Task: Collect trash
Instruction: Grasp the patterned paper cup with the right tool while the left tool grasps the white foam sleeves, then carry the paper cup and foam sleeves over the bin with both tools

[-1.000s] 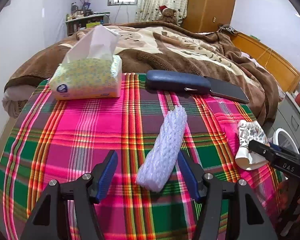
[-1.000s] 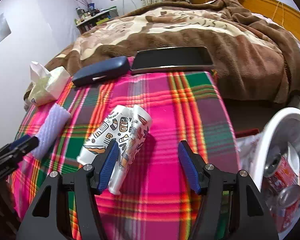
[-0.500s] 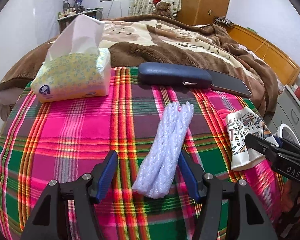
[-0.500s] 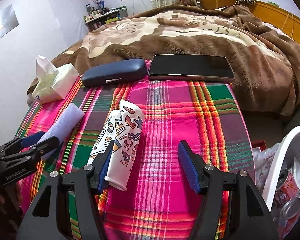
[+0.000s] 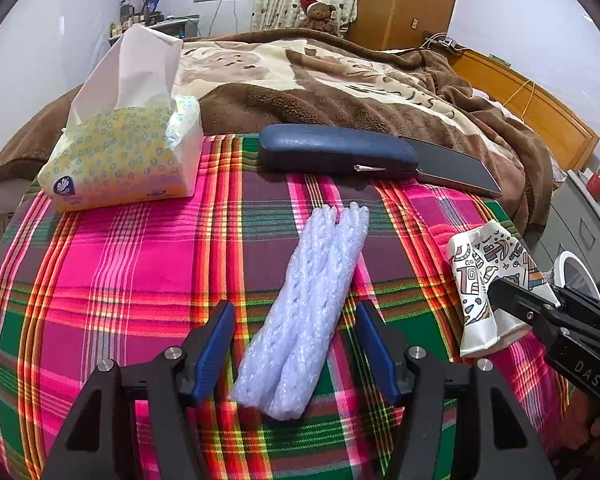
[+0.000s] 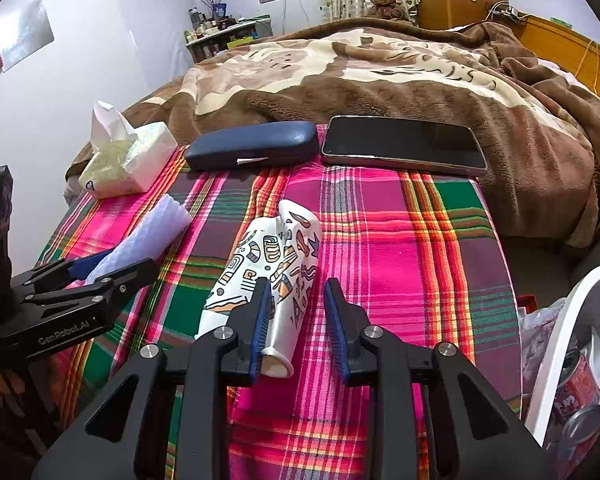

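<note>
Right gripper [image 6: 296,320] jaws closing around crushed paper cup [image 6: 268,264]; left gripper [image 5: 296,344] open astride foam sleeve [image 5: 312,304].

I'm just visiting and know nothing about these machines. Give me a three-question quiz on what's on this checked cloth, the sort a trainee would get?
1. True or false: the crushed paper cup lies between the pads of the right gripper.
2. Which thing lies between the open pads of the left gripper? A) tissue pack B) foam netting C) tablet
3. What sits directly left of the tablet in the right wrist view?

Key
1. True; the jaws are closing on it.
2. B, the foam netting.
3. The dark blue glasses case.
</note>
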A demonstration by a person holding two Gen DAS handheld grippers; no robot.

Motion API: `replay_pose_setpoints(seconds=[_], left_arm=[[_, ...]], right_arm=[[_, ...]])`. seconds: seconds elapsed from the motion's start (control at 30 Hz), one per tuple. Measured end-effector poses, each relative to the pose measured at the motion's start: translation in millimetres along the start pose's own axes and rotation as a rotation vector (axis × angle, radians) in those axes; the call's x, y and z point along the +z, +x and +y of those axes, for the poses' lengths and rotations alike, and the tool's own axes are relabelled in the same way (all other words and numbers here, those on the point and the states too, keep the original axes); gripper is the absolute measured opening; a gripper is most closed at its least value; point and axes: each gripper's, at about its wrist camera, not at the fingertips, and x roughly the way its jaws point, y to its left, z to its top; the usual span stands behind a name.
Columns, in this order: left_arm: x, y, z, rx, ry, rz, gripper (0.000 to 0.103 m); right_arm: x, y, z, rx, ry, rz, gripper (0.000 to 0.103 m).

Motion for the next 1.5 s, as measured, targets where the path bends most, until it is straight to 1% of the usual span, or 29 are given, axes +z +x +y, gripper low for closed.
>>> replay_pose_setpoints(seconds=[0.07,0.13,0.2,0.23,0.33,0.4,0.43,0.5,0.77,1.03,1.2,1.3,1.4,1.5], left_arm=[[0.5,0.1,-0.2,-0.006,-0.004,0.000,0.062],[1.5,1.1,-1.2,-0.006,0.000,0.001,0.056],[1.6,1.3,-3.0,0.001,0.010,0.001,0.043],[1.4,0.9,-3.2,0.001,0.010,0.001,0.040],[1.6,0.4,-3.0,-0.004,0.003,0.003,0.038],[0.6,-0.4,-3.5,-0.005,0.002,0.004,0.032],[0.0,-1.1,-3.8,-0.007,0.002,0.006,0.031],[-1.8,-2.7,-4.3,-0.005,0.001,0.007,0.027],[-11.6,-13.9,-11.3,-0.010,-0.007,0.001,0.026],[-25.6,-38.7,-25.1,-0.022,-0.007,-0.020,0.026],[-36.7,-61.4,-40.6,-0.036,0.010,-0.039,0.026],[-42.8,-75.8,-51.5,-0.030,0.026,-0.057,0.026],[-48.3,-89.5,-63.4,-0.042,0.030,-0.069,0.026],[-53.7,-103.4,-77.5,-0.034,0.054,-0.089,0.026]], right_arm=[[-0.4,0.1,0.8,0.006,0.000,0.000,0.023],[-0.8,0.2,1.5,0.010,-0.001,-0.002,0.021],[-1.1,0.2,2.2,0.009,-0.002,-0.005,0.021],[-1.4,0.2,2.4,0.010,0.000,-0.004,0.021],[-1.8,0.4,2.0,0.017,0.012,-0.005,0.021],[-2.3,0.1,2.1,0.019,0.016,-0.006,0.020],[-2.6,-0.3,2.1,0.019,0.016,-0.006,0.020],[-3.0,-0.9,2.7,0.021,0.018,-0.008,0.020],[-8.3,-7.8,1.0,0.028,0.026,-0.013,0.017],[-16.1,-24.2,-4.0,0.030,0.041,-0.031,0.016],[-23.3,-41.8,-12.7,0.030,0.068,-0.053,0.016],[-27.3,-57.2,-18.2,0.025,0.079,-0.077,0.016],[-31.5,-72.1,-23.3,0.019,0.084,-0.097,0.016],[-36.1,-86.3,-30.2,0.014,0.093,-0.118,0.016]])
